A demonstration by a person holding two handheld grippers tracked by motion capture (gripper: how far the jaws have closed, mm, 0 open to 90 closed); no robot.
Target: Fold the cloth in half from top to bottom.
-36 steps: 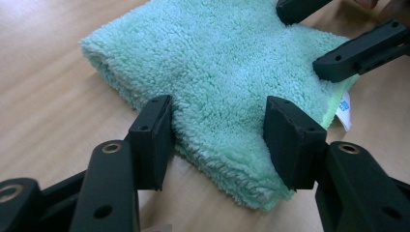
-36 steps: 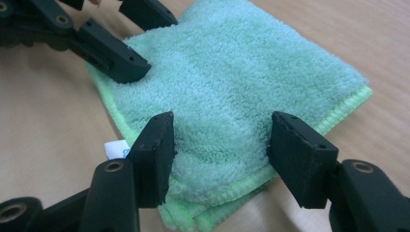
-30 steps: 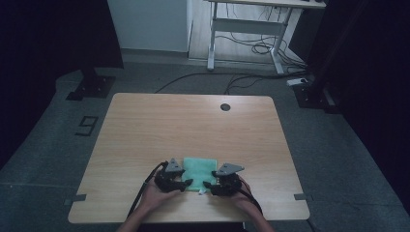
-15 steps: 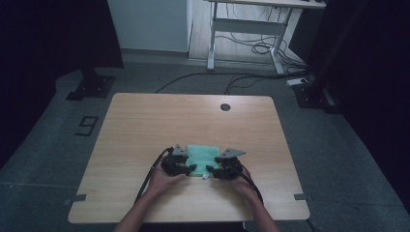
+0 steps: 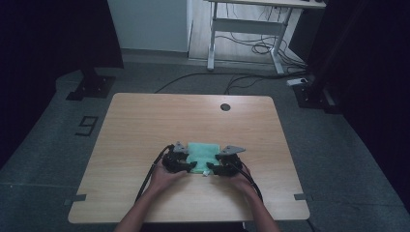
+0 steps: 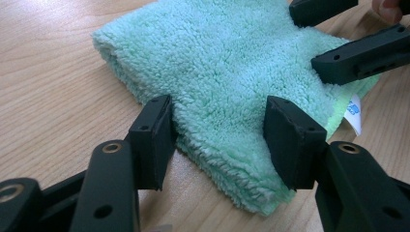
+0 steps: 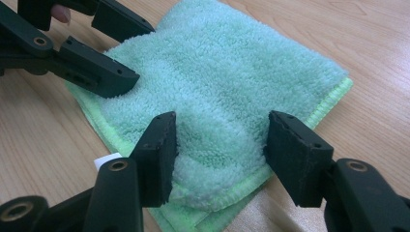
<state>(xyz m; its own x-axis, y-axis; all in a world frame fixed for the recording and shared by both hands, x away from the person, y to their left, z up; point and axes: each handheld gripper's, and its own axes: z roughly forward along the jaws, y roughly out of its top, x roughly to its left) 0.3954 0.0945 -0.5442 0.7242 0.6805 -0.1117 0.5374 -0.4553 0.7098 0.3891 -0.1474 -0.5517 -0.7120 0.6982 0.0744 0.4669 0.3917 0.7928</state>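
Here the folded green towel [image 5: 203, 155] lies at the six o'clock edge of the table [image 5: 145, 125], flat. The left gripper [image 6: 217, 140] and right gripper [image 7: 220, 145] each straddle a near corner, jaws apart, not pinching. Better to close squarely on every layer at both corners before lifting.

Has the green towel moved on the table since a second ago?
Yes. The green towel slid slightly away from the table's near edge, toward the cable hole.

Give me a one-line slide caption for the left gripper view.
Left gripper with open jaws astride a corner of a folded mint-green towel on a wooden table, right gripper at the far edge.
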